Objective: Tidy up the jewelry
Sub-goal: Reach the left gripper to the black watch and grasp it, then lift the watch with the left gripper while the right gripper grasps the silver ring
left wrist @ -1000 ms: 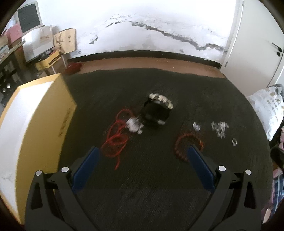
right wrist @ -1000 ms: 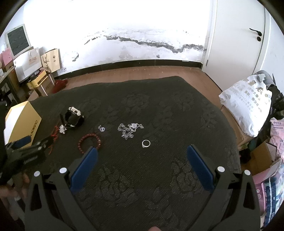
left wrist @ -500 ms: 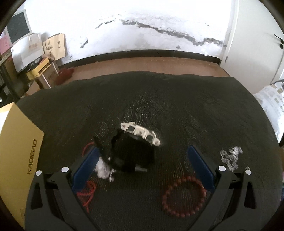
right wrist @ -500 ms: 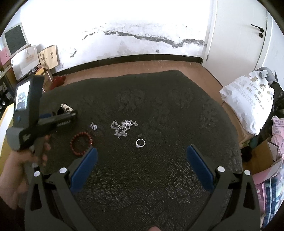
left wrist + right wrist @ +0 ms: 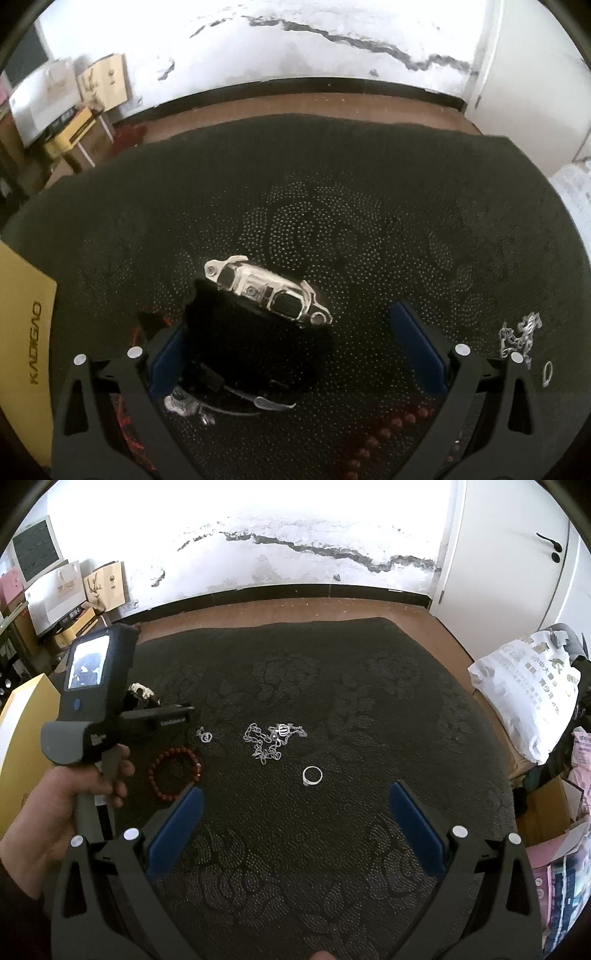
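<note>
Nearest to me, in the left wrist view, my left gripper (image 5: 295, 354) has its two blue-padded fingers spread wide, holding nothing. Between them, closer to the left pad, stands a black watch (image 5: 255, 328) with its strap curled into a loop and its silver case on the far side, tilted. Low by the left finger I see a small silver piece (image 5: 181, 404) and a bit of red cord (image 5: 129, 439), partly hidden. A red bead bracelet (image 5: 384, 432) lies near the bottom edge, by the right finger. To the right, outside the fingers, a tangled silver chain (image 5: 519, 336) and a silver ring (image 5: 547, 373) rest on the dark patterned carpet (image 5: 369, 206). A yellow box (image 5: 22, 332) sits at the left edge.

Turning to the right wrist view, my right gripper (image 5: 295, 830) is also wide open and empty, above bare carpet. A hand (image 5: 62, 801) at lower left grips the handle of the other tool, whose body reaches over the watch (image 5: 142, 694). Just beyond my fingers lie the ring (image 5: 312, 775) and the bead bracelet (image 5: 173, 771), then the chain (image 5: 269, 740) and a small silver earring (image 5: 205, 735). Farther off are wooden floor, a cracked white wall (image 5: 295, 554), a white door (image 5: 517, 554) and a white bag (image 5: 528, 698) to the right.
</note>
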